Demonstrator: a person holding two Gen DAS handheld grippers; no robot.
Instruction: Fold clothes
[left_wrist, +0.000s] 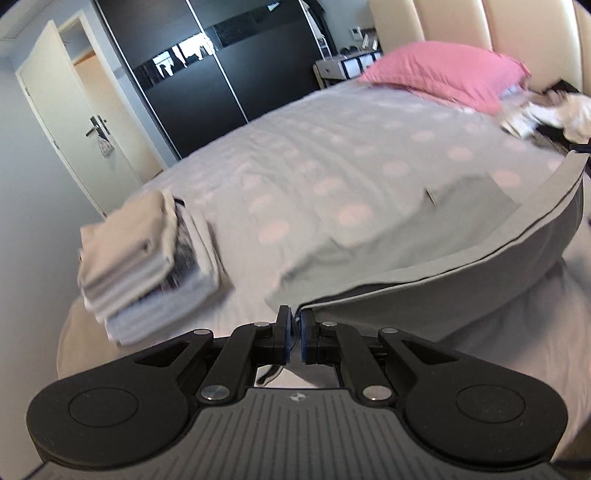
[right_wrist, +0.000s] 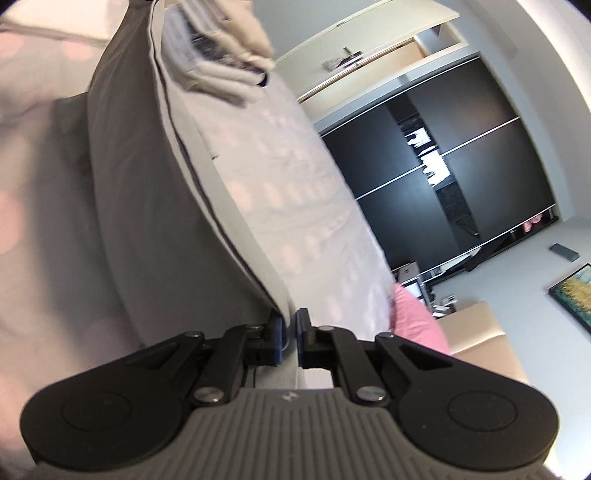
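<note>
- Pinching one corner of the grey garment (left_wrist: 424, 258) in the left gripper (left_wrist: 294, 334), blue pads nearly closed on the piped hem.
- Clamping the same grey garment (right_wrist: 147, 206) in the right gripper (right_wrist: 289, 338), jaws nearly shut on the edge at the opposite end.
- Hanging stretched between both grippers over the dotted duvet (left_wrist: 332, 155), one part of the garment sagging onto the bed.
- Judging mid-fold: keeping both corners level and the edge taut, laying the hem down square, releasing only once flat.
- Showing thin woven grey cloth, dark piping along the hem, limp and draping; likely sliding if grip loosens.
- Sitting near the bed edge: folded stack (left_wrist: 147, 258) of beige and pale striped pieces, neat rectangles.
- Lying by the pink pillow (left_wrist: 454, 70): unfolded heap (left_wrist: 546, 110), rumpled, light and dark fabrics.
</note>
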